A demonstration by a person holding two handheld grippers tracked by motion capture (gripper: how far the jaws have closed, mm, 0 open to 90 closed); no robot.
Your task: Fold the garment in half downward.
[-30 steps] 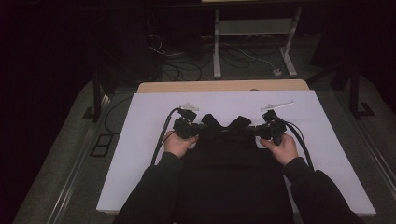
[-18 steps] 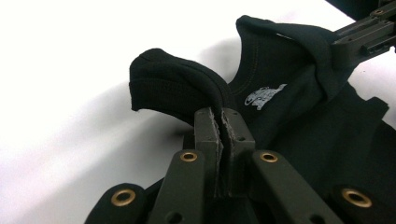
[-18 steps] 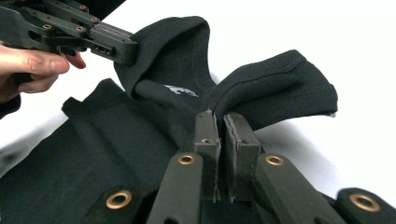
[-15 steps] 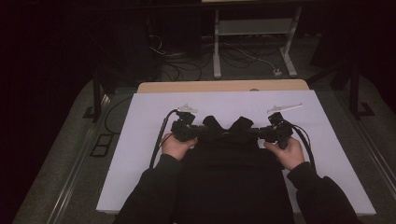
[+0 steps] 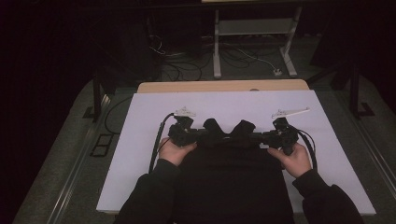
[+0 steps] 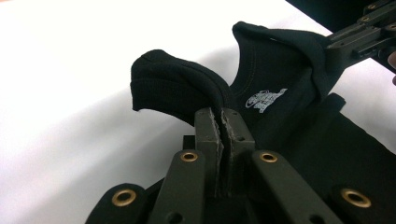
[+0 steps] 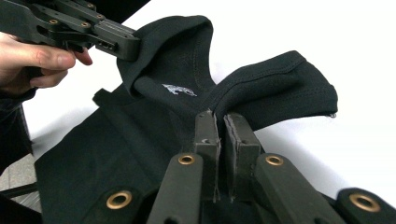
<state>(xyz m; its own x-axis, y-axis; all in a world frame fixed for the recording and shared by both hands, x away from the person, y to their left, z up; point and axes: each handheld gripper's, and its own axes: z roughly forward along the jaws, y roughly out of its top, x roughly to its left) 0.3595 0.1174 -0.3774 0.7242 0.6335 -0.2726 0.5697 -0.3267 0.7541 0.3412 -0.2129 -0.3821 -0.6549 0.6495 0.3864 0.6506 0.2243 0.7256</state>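
A black garment [image 5: 233,182] lies on the white table cover [image 5: 135,158], its upper edge raised and stretched between both grippers. My left gripper [image 5: 198,136] is shut on one shoulder of the garment [image 6: 177,84], the fabric pinched between its pads. My right gripper [image 5: 262,138] is shut on the other shoulder [image 7: 280,88]. A small white printed label [image 6: 265,99] sits inside the collar. In the left gripper view the right gripper [image 6: 362,37] shows at the top right. In the right gripper view the left gripper [image 7: 100,30] and the hand [image 7: 32,60] holding it show at the top left.
A wooden table edge [image 5: 224,86] runs behind the white cover. Beyond it, a metal stand [image 5: 252,42] and loose cables [image 5: 243,58] sit on the dark floor. Bare white surface lies to both sides and behind the garment.
Both hands have lifted the garment's upper edge a little and drawn it slightly toward the person. The right hand has also drifted to the right. The jaws have stayed shut.
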